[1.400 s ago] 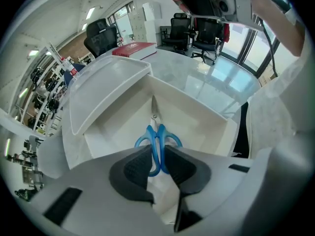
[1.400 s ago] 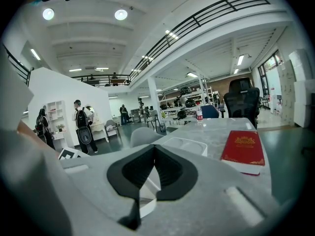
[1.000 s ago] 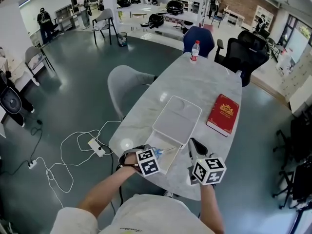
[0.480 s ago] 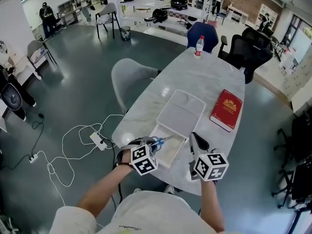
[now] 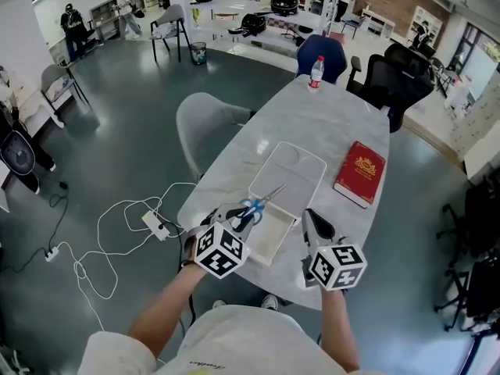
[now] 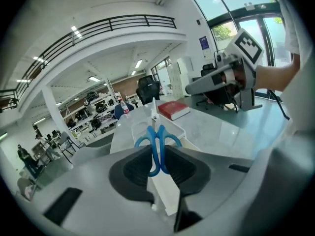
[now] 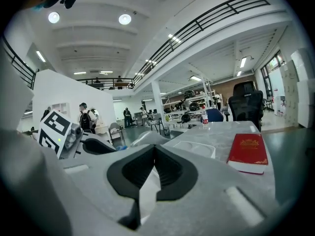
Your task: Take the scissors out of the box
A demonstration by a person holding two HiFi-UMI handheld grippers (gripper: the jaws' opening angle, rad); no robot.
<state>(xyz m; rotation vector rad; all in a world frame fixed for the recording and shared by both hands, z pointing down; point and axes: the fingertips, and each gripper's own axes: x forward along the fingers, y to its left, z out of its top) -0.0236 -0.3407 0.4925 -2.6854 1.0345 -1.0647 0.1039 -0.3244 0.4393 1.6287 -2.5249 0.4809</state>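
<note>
My left gripper is shut on the blue handles of the scissors and holds them in the air above the open white box. The blades point up and away over the box's raised lid. In the left gripper view the scissors stand between the dark pads, blades pointing away from the camera. My right gripper rests just right of the box with its jaws together and nothing in them. The right gripper view shows my right gripper with its pads meeting.
A red book lies on the marble table right of the lid. A water bottle stands at the far end, with chairs around. A cable and power strip lie on the floor to the left.
My left gripper has risen out of the box with the scissors and tipped them upward. The right gripper has hardly moved.
</note>
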